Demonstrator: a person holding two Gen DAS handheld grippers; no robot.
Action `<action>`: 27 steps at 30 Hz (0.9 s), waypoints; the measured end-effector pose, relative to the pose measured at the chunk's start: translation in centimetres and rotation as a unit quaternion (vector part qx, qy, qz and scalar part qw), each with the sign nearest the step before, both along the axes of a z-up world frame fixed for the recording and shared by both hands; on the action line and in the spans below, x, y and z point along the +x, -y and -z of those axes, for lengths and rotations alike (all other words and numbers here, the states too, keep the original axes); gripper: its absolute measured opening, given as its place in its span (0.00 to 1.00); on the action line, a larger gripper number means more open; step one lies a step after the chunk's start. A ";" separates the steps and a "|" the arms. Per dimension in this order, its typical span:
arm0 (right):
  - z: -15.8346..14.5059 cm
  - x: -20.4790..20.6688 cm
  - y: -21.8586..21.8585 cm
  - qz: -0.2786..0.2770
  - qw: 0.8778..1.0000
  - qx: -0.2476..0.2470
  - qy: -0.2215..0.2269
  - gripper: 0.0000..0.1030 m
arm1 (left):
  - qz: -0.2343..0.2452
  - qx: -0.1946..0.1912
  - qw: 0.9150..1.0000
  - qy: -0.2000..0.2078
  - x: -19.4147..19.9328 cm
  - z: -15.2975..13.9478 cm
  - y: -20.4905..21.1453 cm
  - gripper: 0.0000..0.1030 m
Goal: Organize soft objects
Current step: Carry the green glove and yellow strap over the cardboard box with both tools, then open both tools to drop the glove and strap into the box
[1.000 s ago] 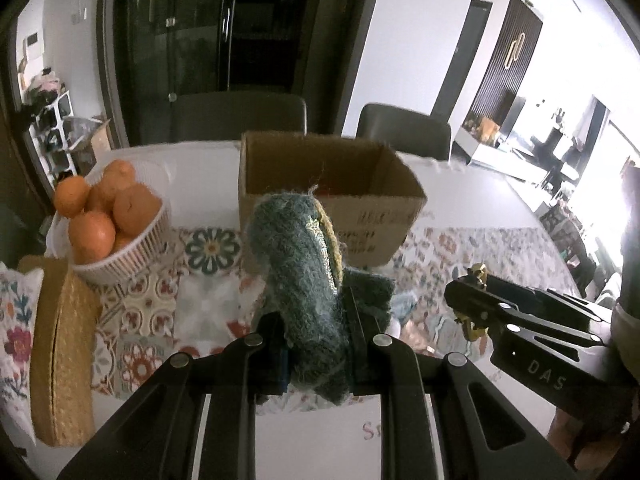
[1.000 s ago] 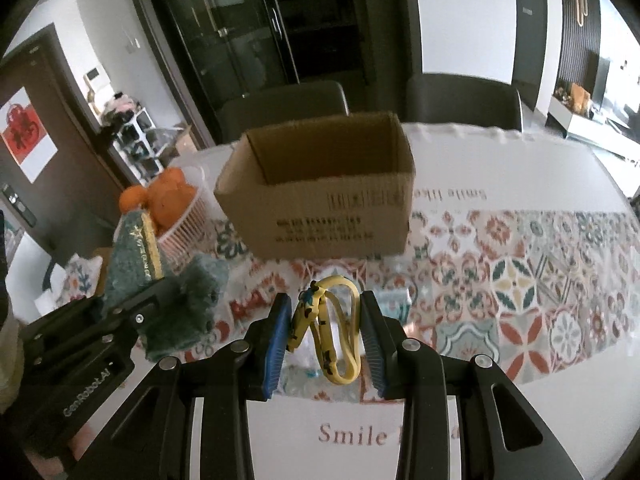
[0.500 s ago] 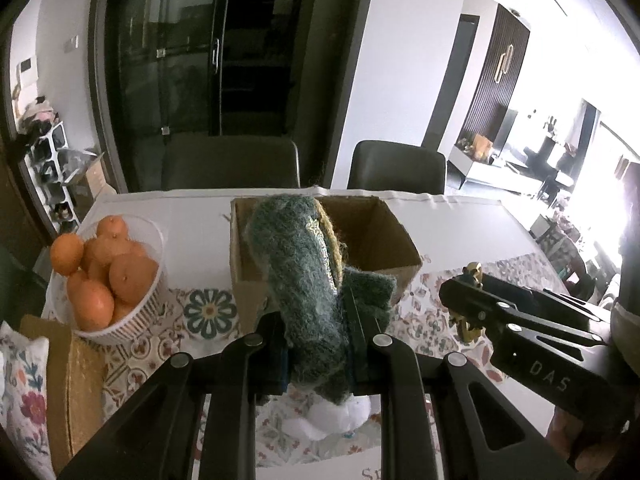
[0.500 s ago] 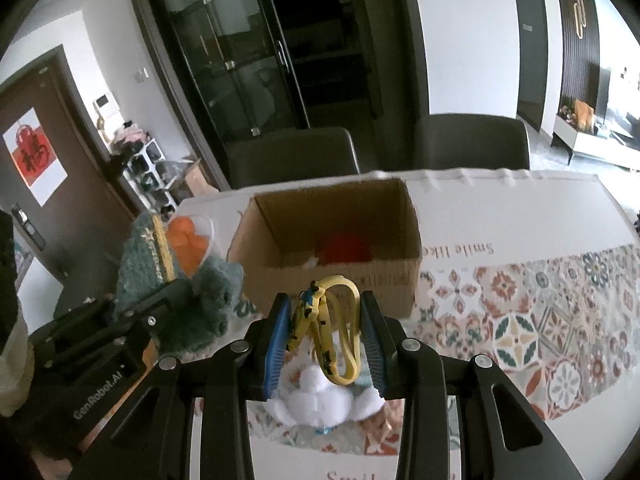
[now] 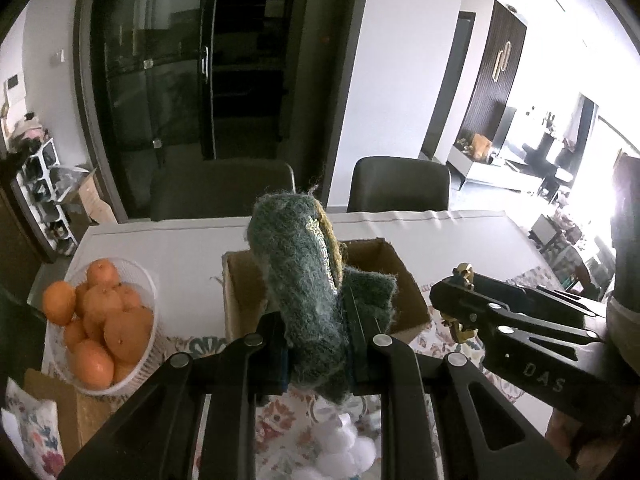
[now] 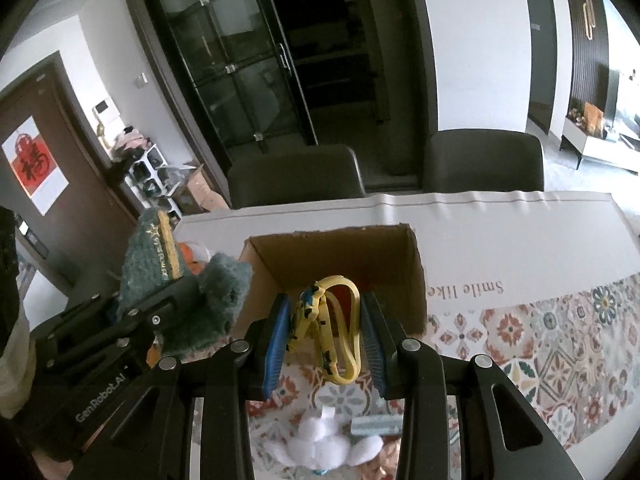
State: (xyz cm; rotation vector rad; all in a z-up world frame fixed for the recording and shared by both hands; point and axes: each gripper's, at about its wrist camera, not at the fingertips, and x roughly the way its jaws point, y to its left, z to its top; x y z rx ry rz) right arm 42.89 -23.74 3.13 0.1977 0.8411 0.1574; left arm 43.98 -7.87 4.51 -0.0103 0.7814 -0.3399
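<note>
A: How far along?
B: Left gripper (image 5: 316, 344) clamps the fuzzy green knitted toy (image 5: 304, 280); right gripper (image 6: 324, 340) clamps the yellow spotted strap toy (image 6: 324, 328), both above the open cardboard box (image 6: 416, 280) mid-surface.
A: Left?
B: Dropping them, then the white plush (image 6: 324, 446) near the surface's front edge.

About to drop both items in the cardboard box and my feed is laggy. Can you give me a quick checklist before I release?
1. Left tool clamped on the green fuzzy toy: ok.
2. Right tool clamped on the yellow strap toy: ok.
3. Cardboard box open on top: ok.
4. Room left inside the box: cannot tell; something red shows behind the strap toy.
5. Tools directly above the box opening: not ok; both appear short of its near wall.
6. White plush lying on the table, not yet boxed: not ok.
</note>
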 end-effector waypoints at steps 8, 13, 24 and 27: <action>0.9 4.3 0.5 -0.012 0.999 -0.005 -0.032 0.35 | 0.006 0.000 0.999 -0.035 4.0 0.6 0.6 0.20; 1.9 7.1 0.7 -0.011 0.998 -0.013 -0.056 0.35 | 0.008 0.013 0.998 -0.059 6.4 1.9 1.1 0.20; 6.5 11.7 1.1 -0.020 0.993 -0.010 -0.119 0.35 | 0.001 0.037 0.994 -0.106 9.7 5.7 2.0 0.21; 7.4 12.2 1.0 -0.025 0.991 -0.010 -0.128 0.36 | 0.010 0.033 0.991 -0.128 10.4 6.8 2.3 0.30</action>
